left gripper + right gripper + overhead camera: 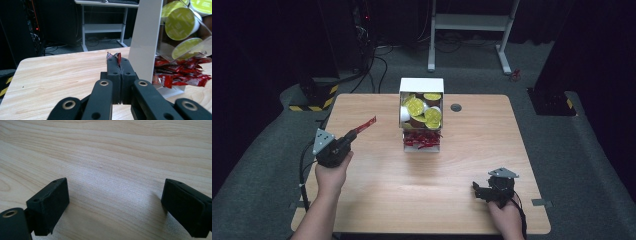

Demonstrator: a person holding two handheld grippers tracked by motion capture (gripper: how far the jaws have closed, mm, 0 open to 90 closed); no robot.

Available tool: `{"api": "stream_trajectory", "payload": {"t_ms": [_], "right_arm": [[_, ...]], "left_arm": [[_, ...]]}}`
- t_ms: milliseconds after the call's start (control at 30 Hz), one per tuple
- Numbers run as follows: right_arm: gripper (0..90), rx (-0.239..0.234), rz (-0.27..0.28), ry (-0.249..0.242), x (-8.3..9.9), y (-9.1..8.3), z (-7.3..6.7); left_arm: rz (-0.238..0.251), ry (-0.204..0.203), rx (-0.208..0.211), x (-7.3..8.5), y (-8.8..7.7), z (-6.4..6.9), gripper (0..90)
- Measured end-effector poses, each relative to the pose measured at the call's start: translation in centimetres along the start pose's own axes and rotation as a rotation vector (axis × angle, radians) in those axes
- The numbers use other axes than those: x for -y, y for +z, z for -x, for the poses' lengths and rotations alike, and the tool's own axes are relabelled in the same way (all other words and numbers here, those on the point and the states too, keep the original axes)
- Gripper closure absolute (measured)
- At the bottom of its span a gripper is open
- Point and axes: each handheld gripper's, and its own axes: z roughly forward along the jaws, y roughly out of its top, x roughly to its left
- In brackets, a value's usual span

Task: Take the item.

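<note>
Clamped in the left hand-held gripper (117, 62), jaws pressed together, a red sachet (366, 124) is held above the tabletop (387, 190), toward its left edge and well clear of the dispenser (421, 86) at the far edge. More red sachets (185, 72) lie in the dispenser's lower tray, with yellow-lidded pods (180, 23) above. The right hand-held gripper (484, 191) rests near the front right corner, jaws apart and empty. The sachet appears to be in mid-carry; next, a bare spot must be chosen and the jaws released.
</note>
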Motion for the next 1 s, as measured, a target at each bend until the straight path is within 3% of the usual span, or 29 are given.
{"api": "stream_trajectory", "payload": {"t_ms": [1000], "right_arm": [[7.7,0.000,0.000,0.000,0.0,0.0,0.0]], "left_arm": [[-0.074,-0.008,-0.091,2.2,2.8,-1.8,88.7]]}}
